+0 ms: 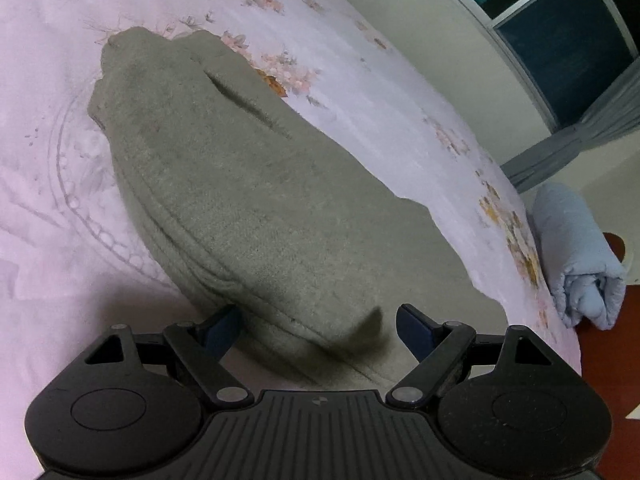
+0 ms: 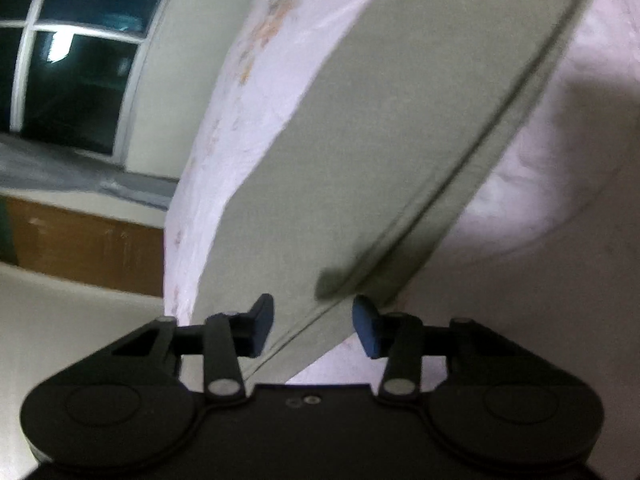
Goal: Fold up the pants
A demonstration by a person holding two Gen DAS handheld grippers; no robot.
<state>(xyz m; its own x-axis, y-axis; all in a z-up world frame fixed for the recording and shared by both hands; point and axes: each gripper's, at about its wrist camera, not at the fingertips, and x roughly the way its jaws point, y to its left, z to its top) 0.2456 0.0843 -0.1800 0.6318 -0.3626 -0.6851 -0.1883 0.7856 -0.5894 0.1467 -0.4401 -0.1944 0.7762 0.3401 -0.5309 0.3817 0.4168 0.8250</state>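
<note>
grey-green pants (image 1: pixel 248 184) lie lengthwise on the pink floral bed (image 1: pixel 380 92); the left gripper (image 1: pixel 318 330) hovers, jaws apart, over their near end.

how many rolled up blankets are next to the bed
1. A pale blue rolled blanket sits beside the bed's far right edge in the left wrist view. Others may be hidden outside the views.

Both claws (image 1: pixel 318 326) (image 2: pixel 313 326) are matte black with silver pivot screws and seemingly dark-blue pads (image 1: pixel 416 330).
</note>
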